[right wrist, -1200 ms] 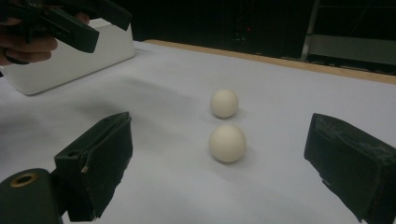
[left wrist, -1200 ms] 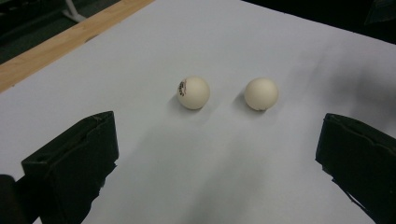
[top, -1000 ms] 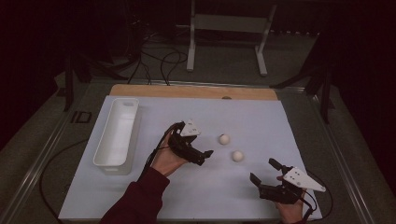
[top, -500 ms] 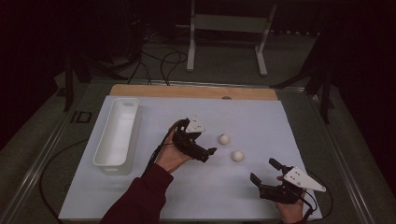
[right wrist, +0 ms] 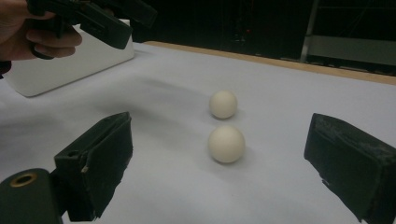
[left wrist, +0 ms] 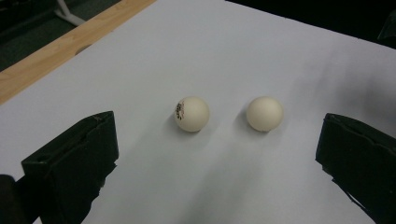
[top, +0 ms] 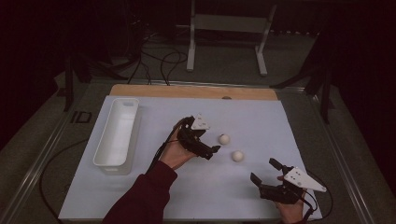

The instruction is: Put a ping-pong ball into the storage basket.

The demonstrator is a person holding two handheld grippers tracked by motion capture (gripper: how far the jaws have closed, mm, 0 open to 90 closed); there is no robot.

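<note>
Two white balls lie close together on the white sheet (top: 261,121). The far ball (top: 224,138) (left wrist: 192,114) (right wrist: 223,104) carries a small dark mark. The near ball (top: 237,156) (left wrist: 265,113) (right wrist: 226,143) is plain. My left gripper (top: 210,138) (left wrist: 215,158) hovers just left of them, open and empty, with both balls ahead between its jaws. My right gripper (top: 265,171) (right wrist: 219,163) rests near the front right edge, open and empty, facing the balls from the near side. The left gripper (right wrist: 93,18) shows at the top left of the right gripper view.
A long white bin (top: 116,133) (right wrist: 70,60) stands along the sheet's left side. A wooden board edge (top: 196,91) (left wrist: 56,51) runs along the back. A metal stand (top: 224,28) and cables lie on the floor beyond the table.
My left gripper has shifted a little to the right, closer to the balls. The right gripper and both balls have stayed put.
</note>
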